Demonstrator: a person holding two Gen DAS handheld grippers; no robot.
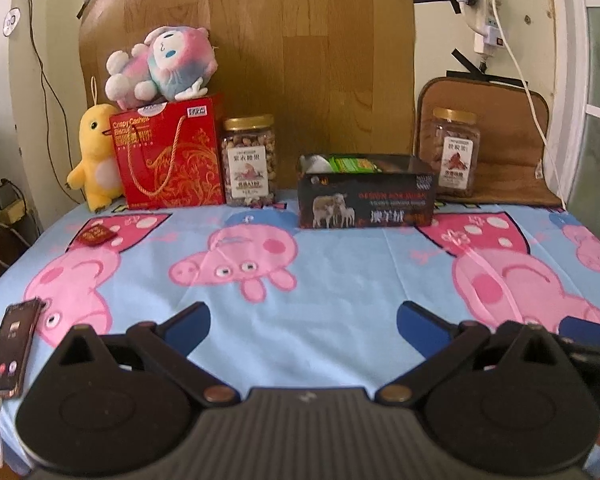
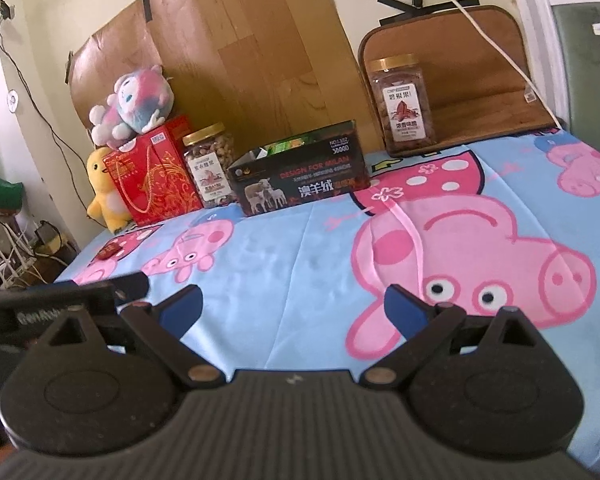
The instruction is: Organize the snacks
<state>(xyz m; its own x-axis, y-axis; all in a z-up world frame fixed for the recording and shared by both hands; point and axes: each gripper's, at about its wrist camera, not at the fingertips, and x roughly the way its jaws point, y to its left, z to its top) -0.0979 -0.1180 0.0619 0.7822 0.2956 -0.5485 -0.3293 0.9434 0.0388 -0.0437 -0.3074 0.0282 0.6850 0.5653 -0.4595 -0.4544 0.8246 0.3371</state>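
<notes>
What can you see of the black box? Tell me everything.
The black box is a low, wide carton, cardboard by the look of it, with its top open. Its front shows a picture of sheep, red lettering and white Chinese characters. It sits flat on the cartoon sheet towards the back, between the two nut jars, with a gap to each. Green packets and something pale grey poke up inside. Neither gripper touches it; both are open and well short of it.
</notes>
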